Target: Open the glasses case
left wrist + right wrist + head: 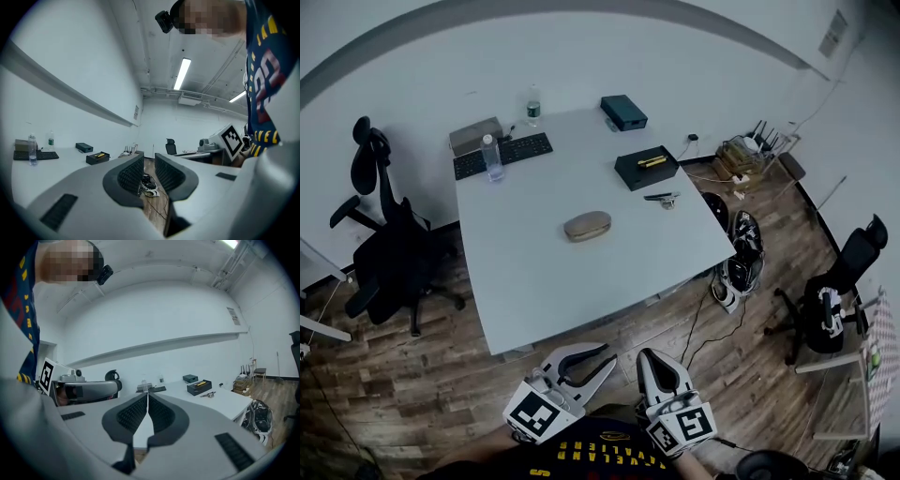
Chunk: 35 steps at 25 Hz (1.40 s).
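Note:
The brown oval glasses case (587,226) lies shut near the middle of the white table (534,281). Both grippers are held low in front of the person, off the table's near edge and well short of the case. My left gripper (609,354) is open, and in the left gripper view its jaws (149,161) stand apart with only floor between them. My right gripper (647,357) is shut and empty, and its pads (140,411) meet at the tips in the right gripper view. Neither gripper view shows the case.
On the table's far side are a keyboard (502,155), a water bottle (492,157), a second bottle (533,105), a dark box (623,112) and a black box (646,167) holding something yellow. Office chairs (384,244) (834,300) flank the table. Shoes (741,253) and cables lie on the floor at the right.

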{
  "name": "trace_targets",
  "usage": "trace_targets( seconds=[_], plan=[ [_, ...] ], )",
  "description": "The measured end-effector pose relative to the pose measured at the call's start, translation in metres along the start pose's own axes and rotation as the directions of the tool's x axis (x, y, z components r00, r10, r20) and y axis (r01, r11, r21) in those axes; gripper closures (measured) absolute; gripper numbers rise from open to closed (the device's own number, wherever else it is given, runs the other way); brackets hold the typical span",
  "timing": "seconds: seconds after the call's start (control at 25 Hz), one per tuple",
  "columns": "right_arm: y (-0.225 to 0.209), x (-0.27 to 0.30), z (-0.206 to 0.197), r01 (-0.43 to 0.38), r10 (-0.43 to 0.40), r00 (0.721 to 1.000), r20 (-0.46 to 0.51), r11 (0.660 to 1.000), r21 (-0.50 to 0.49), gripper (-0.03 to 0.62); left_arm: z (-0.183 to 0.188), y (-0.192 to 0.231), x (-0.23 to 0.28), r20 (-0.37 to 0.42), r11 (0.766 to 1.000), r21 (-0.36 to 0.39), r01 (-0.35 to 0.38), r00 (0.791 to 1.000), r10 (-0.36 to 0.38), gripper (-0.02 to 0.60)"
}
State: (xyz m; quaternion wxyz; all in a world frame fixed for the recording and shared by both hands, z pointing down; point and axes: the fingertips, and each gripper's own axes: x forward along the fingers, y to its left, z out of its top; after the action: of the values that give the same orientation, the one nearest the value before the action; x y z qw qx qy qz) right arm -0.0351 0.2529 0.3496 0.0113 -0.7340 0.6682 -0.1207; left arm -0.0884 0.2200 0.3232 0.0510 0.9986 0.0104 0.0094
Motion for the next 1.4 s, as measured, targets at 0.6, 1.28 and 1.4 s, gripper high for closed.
trace_targets(
  seconds=[0.6,1.28,1.4],
  plan=[
    [-0.054,0.086,0.007,-0.102,0.103,0.994,-0.033,0.994,0.027,0.572,-0.005,0.073,0.059,-0.044,0.995,0.042,-0.092,0.995,0.094,0.499],
    [-0.187,0.192,0.046,-0.315,0.314,0.946,-0.075,0.949,-0.004,0.572,-0.014,0.164,0.178,-0.134,0.903,0.177,-0.392,0.899,0.417,0.552],
    [-0.192,0.209,0.046,-0.356,0.351,0.932,-0.094,0.934,-0.042,0.572,-0.028,0.173,0.183,-0.167,0.880,0.224,-0.419,0.873,0.458,0.552]
  ],
)
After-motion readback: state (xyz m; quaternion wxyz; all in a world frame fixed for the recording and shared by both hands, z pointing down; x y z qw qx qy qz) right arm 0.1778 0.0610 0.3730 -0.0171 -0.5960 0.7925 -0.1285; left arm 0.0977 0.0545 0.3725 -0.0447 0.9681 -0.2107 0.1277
